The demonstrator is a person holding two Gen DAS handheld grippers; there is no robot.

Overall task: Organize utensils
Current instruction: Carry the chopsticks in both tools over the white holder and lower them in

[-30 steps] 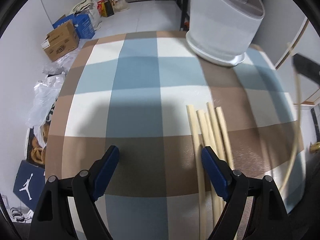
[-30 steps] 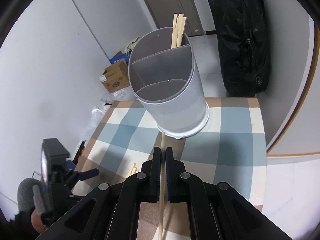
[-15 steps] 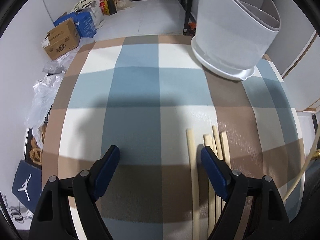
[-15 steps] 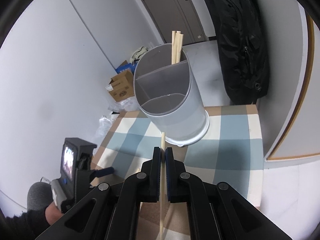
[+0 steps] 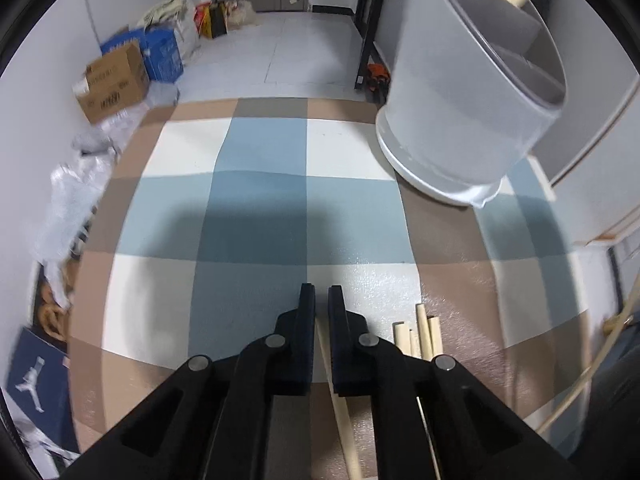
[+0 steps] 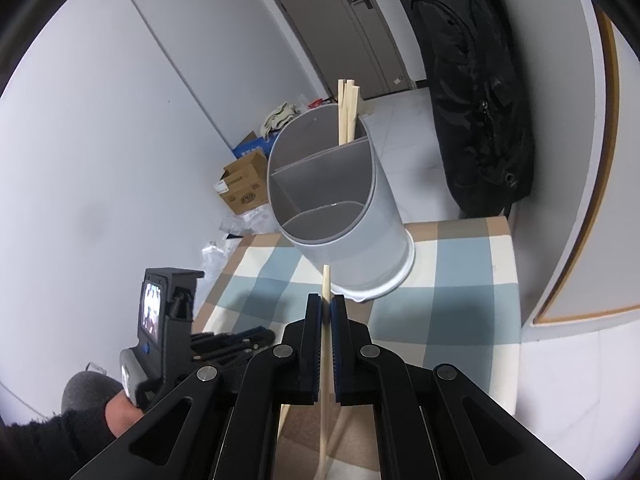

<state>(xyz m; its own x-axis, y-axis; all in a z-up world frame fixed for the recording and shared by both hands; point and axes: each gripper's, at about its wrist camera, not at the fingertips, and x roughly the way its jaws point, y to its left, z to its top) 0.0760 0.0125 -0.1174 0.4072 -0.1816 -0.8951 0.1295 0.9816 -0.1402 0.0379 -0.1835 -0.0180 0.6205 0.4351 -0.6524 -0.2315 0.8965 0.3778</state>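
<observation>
L tool (image 5: 321,300) pinched a thin pale wood chopstick (image 5: 342,420) on the checked counter (image 5: 256,208). R tool (image 6: 325,308) pinched another chopstick (image 6: 325,360), tall gray plastic holder (image 6: 360,248) at 12.

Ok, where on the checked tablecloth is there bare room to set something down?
The wide stretch of tablecloth left of the grey utensil holder, ahead of the left gripper, is bare. It is crowded at the near right, where loose chopsticks lie.

left tongs (image 5: 321,300) clamped, angled steeply down — right tongs (image 6: 328,308) clamped too.
</observation>
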